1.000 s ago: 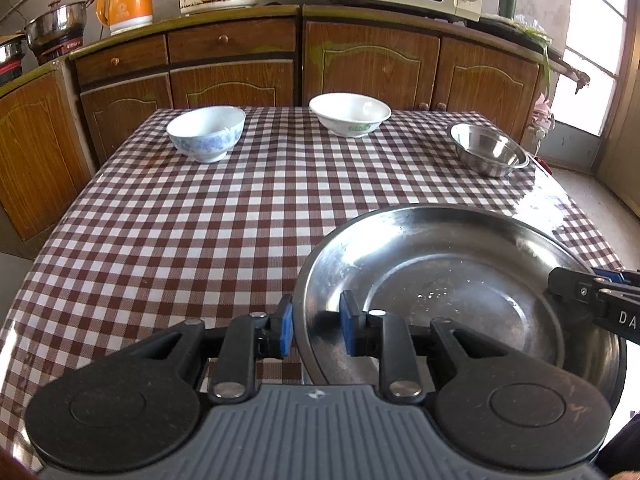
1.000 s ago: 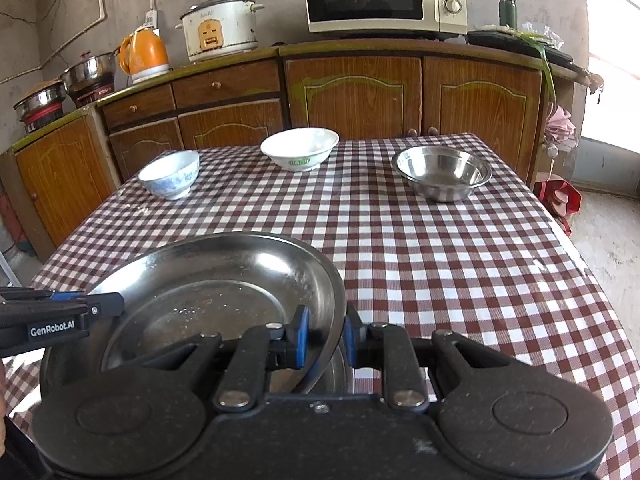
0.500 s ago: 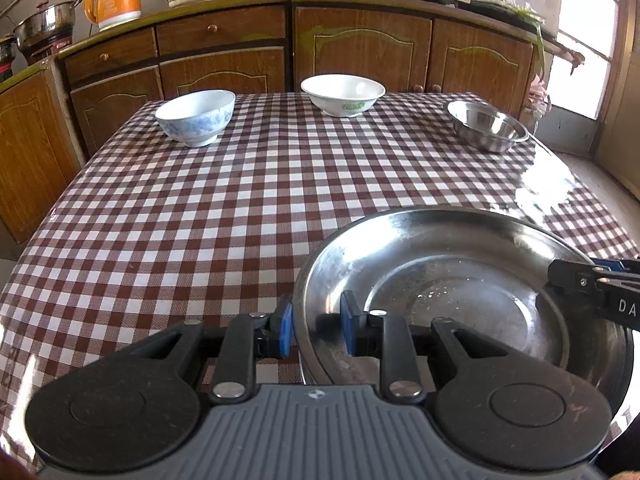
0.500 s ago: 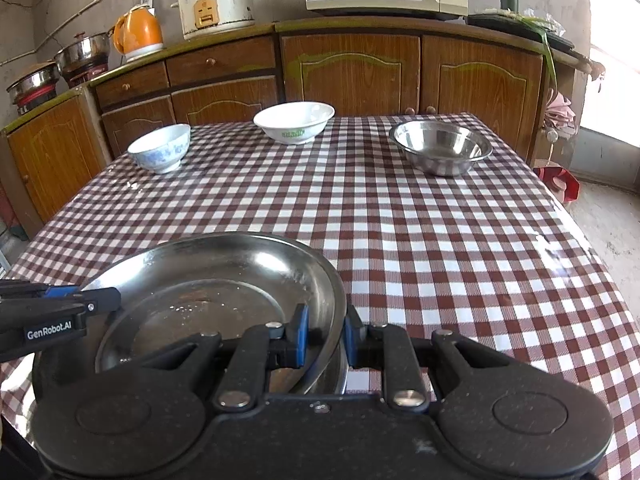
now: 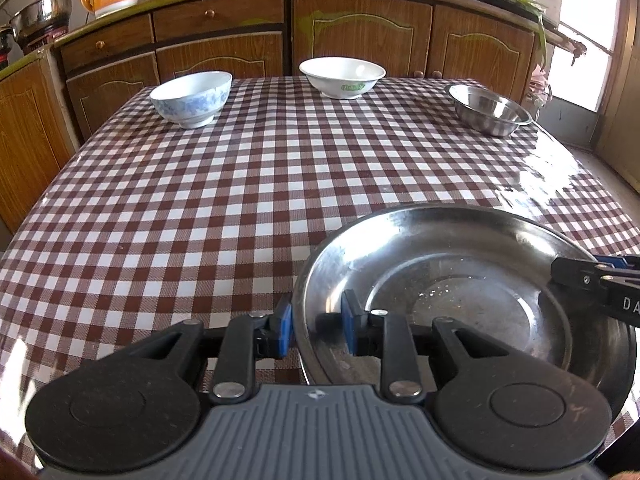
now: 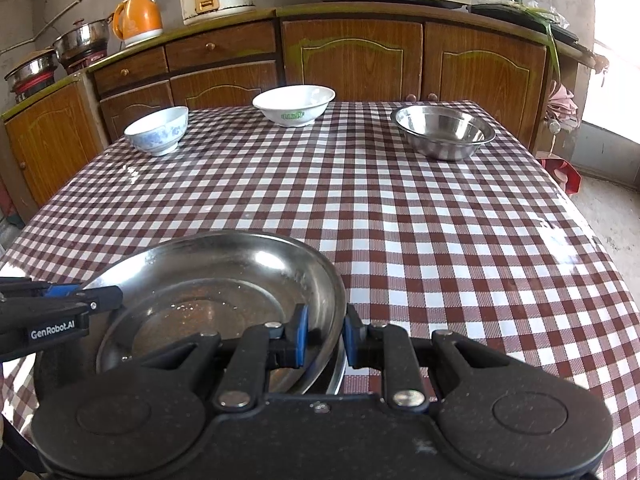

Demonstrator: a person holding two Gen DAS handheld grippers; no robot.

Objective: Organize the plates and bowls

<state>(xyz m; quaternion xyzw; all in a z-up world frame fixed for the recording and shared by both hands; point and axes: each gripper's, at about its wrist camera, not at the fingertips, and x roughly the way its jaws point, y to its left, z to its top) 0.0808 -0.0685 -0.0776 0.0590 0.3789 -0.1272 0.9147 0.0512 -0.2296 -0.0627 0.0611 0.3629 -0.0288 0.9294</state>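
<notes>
Steel plate (image 5: 460,280) rim between both grippers' nearly closed jaws.

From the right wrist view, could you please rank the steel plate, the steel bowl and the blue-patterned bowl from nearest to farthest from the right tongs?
1. Steel plate: gripped at its rim by the right tongs, near edge of the table.
2. Steel bowl: far right of the table.
3. Blue-patterned bowl: far left; about as distant as the steel bowl, too close to call.
</notes>
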